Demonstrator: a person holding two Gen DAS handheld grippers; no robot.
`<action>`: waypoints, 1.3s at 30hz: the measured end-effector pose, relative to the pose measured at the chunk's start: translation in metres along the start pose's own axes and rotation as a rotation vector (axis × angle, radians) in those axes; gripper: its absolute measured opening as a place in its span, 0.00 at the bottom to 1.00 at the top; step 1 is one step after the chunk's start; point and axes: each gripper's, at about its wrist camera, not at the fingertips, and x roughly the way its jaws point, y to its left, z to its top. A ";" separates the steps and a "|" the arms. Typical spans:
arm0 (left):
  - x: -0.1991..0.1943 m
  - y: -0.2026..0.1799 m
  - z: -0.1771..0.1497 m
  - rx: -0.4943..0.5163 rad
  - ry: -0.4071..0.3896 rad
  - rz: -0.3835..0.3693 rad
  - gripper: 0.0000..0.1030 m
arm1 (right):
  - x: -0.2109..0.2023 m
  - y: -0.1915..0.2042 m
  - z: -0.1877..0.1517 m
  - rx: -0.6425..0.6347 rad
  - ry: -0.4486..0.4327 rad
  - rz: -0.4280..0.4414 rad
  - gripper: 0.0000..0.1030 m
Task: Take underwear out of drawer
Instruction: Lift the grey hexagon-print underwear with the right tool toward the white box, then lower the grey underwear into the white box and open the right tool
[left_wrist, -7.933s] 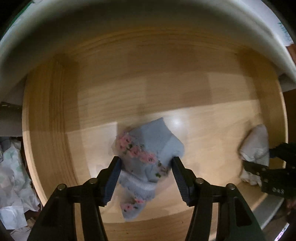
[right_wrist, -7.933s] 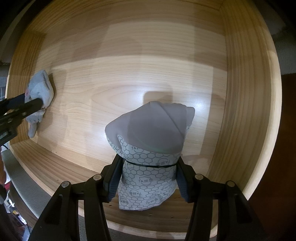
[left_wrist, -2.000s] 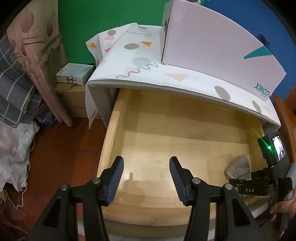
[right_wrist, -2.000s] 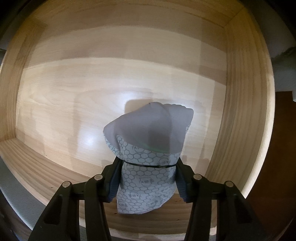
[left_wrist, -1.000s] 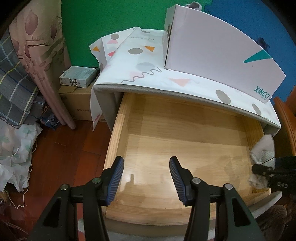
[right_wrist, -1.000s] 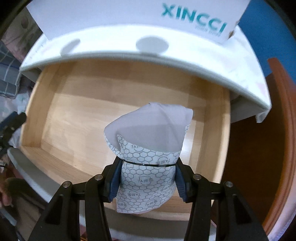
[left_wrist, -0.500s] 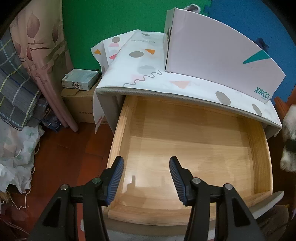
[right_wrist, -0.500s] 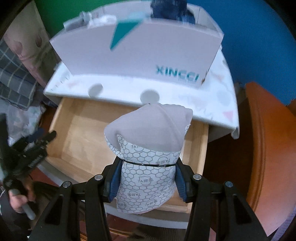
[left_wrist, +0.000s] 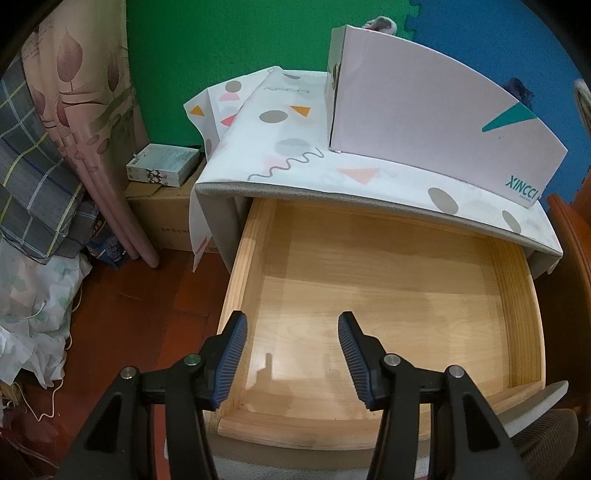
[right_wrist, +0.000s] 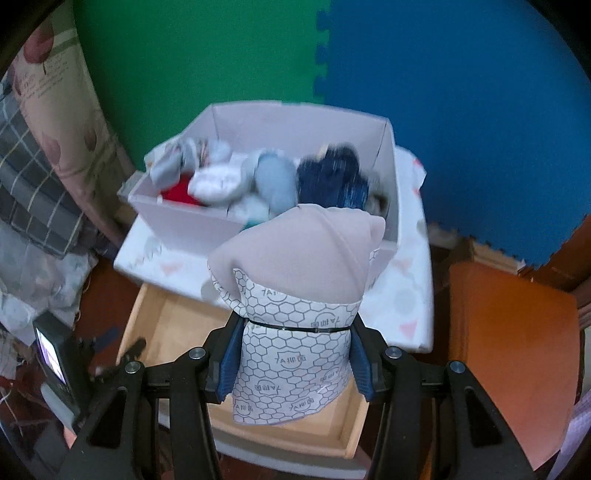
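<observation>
A folded grey pair of underwear (right_wrist: 299, 295) with a white hexagon-print band is pinched between the blue pads of my right gripper (right_wrist: 295, 354), high above the open wooden drawer (right_wrist: 162, 321). My left gripper (left_wrist: 291, 350) hangs open over the front left of the drawer (left_wrist: 388, 288), whose floor is bare, with nothing between its fingers. The white box (right_wrist: 273, 162) on the cabinet top holds several rolled garments, just beyond the held underwear. In the left wrist view the same box (left_wrist: 436, 122) shows its front wall.
A patterned white cloth (left_wrist: 273, 122) covers the cabinet top. Left of the cabinet stand a cardboard carton (left_wrist: 162, 218) with a small box on it, a pink curtain (left_wrist: 85, 110) and piled bedding. An orange wooden piece (right_wrist: 509, 350) is at the right. Green and blue foam mats line the wall.
My right gripper has risen with the underwear out of the drawer, so the box's inside now shows. In the left wrist view the right gripper and underwear left the frame; the left gripper stayed put.
</observation>
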 end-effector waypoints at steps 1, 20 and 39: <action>-0.001 0.000 0.000 -0.002 -0.006 0.001 0.51 | -0.002 0.000 0.005 -0.001 -0.006 -0.003 0.46; -0.006 0.002 0.000 -0.001 -0.027 0.012 0.51 | 0.041 0.028 0.095 0.006 -0.034 -0.023 0.46; -0.007 0.001 0.001 0.015 -0.030 0.013 0.51 | 0.124 0.043 0.111 -0.016 0.052 -0.088 0.46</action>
